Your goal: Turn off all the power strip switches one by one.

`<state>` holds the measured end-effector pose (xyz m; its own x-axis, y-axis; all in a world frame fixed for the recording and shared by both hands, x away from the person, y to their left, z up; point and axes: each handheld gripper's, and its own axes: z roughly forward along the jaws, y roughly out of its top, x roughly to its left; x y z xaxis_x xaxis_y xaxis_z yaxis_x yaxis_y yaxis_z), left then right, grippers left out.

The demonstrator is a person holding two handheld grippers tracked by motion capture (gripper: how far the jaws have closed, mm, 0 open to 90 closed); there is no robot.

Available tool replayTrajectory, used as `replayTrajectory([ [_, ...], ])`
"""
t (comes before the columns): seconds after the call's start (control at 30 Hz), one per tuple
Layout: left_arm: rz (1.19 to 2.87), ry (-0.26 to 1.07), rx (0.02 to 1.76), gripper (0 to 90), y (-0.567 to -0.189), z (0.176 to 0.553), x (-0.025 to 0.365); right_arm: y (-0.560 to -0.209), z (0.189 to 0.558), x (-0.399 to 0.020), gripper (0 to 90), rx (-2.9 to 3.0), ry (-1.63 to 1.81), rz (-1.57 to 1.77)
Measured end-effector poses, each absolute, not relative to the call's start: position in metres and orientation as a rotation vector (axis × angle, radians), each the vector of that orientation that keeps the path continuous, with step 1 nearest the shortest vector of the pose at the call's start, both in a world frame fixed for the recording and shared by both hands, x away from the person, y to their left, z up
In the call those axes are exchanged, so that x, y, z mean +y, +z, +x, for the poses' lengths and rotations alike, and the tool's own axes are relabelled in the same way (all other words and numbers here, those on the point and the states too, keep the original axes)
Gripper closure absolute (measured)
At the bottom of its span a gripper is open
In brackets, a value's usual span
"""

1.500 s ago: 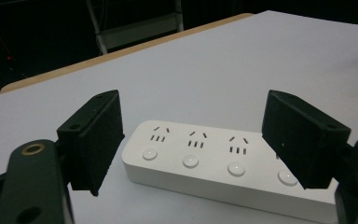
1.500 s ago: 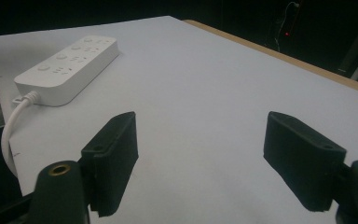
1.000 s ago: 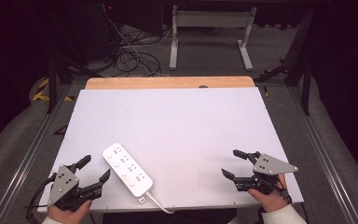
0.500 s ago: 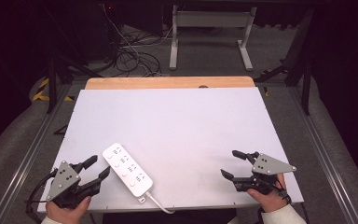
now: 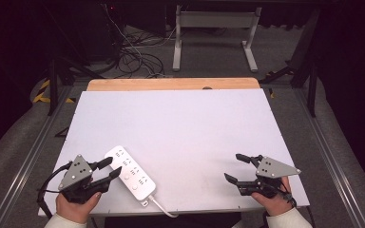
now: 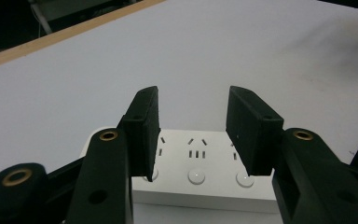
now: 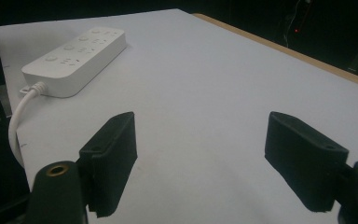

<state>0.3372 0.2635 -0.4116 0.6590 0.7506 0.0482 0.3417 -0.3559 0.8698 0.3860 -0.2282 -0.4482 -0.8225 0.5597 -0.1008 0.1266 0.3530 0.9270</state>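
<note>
Since a second ago, the left gripper [image 5: 108, 170] has slid closer to the long white plastic power strip [image 5: 130, 171] and its jaws have been closing, now half spread with the strip's end just past them, perhaps not yet touched. That strip lies slanted on the white desk [image 5: 180, 123], near the front left. Farther right, the right gripper [image 5: 234, 167] waits, spread wide and holding nothing.
</note>
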Motion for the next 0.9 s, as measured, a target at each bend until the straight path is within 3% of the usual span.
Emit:
replayTrajectory([
  [0.07, 1.983, 0.485, 0.843, 54.2, -0.411, 0.344, 0.261, -0.449, 0.387, -0.228, 25.7, 2.221, 1.468, 0.597],
  [0.5, 2.096, 0.469, 0.791, 60.7, -0.407, 0.354, 0.241, -0.449, 0.387, -0.228, 25.7, 2.223, 1.473, 0.605],
  [0.57, 2.122, 0.414, 0.78, 73.4, -0.405, 0.355, 0.241, -0.449, 0.387, -0.228, 26.0, 2.226, 1.469, 0.601],
  [0.67, 2.145, 0.363, 0.777, 85.4, -0.404, 0.356, 0.239, -0.449, 0.386, -0.228, 26.3, 2.223, 1.471, 0.596],
  [0.73, 2.181, 0.367, 0.78, 90.0, -0.404, 0.355, 0.236, -0.449, 0.387, -0.228, 26.3, 2.225, 1.471, 0.594],
  [0.9, 2.232, 0.332, 0.759, 90.0, -0.402, 0.355, 0.23, -0.449, 0.387, -0.228, 26.3, 2.24, 1.46, 0.594],
])
